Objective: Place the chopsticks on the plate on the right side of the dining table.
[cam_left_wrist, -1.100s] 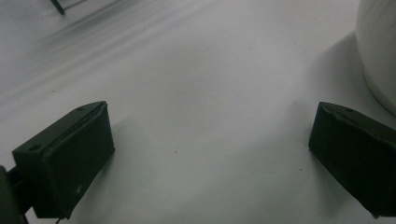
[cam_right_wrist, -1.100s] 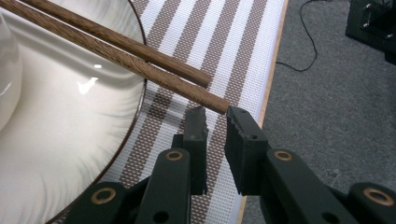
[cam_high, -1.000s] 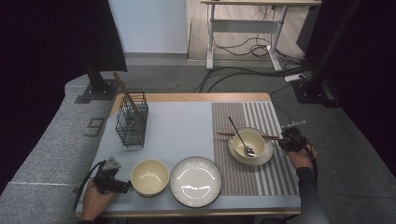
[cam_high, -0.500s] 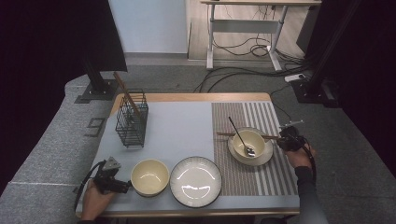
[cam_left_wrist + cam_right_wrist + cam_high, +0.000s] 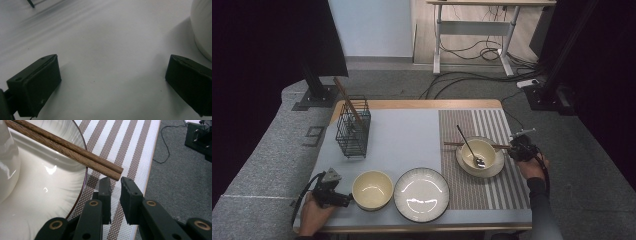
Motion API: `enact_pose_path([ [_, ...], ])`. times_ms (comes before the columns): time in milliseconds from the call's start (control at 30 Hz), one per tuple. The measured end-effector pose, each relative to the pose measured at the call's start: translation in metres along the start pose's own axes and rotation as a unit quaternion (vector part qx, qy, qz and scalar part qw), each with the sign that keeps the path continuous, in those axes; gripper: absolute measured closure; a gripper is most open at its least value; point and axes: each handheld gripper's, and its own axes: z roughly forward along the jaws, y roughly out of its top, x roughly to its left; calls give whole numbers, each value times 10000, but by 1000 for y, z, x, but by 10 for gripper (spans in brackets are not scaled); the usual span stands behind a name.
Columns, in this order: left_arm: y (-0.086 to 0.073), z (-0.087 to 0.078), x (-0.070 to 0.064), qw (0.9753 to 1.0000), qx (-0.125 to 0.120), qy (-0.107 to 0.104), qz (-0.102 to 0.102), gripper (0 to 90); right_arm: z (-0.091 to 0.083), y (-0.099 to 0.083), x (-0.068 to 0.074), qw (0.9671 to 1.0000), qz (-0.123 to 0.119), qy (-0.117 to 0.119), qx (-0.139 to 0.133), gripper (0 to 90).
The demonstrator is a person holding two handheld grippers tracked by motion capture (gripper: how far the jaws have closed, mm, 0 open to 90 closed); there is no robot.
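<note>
Two chopsticks [image 5: 67,147] lie across the plate [image 5: 50,192] rim — their ends just ahead of my right gripper [image 5: 115,182], jaws nearly shut, empty; my left gripper [image 5: 112,82] gapes beside the bowl [image 5: 372,189].
</note>
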Motion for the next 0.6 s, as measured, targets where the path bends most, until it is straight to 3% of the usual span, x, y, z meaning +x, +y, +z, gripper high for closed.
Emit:
enact_pose_path([
  [400, 0, 0, 0, 10000, 1, 1, 1, 0, -1, -1, -1, 10000, 12, -58, -7, 693],
  [467, 0, 0, 0, 10000, 1, 0, 1, 0, -5, -4, -4, 9999, 110, -49, -66, 601],
  [600, 0, 0, 0, 10000, 1, 1, 3, 0, -13, -9, -6, 9997, 182, -29, -152, 555],
])
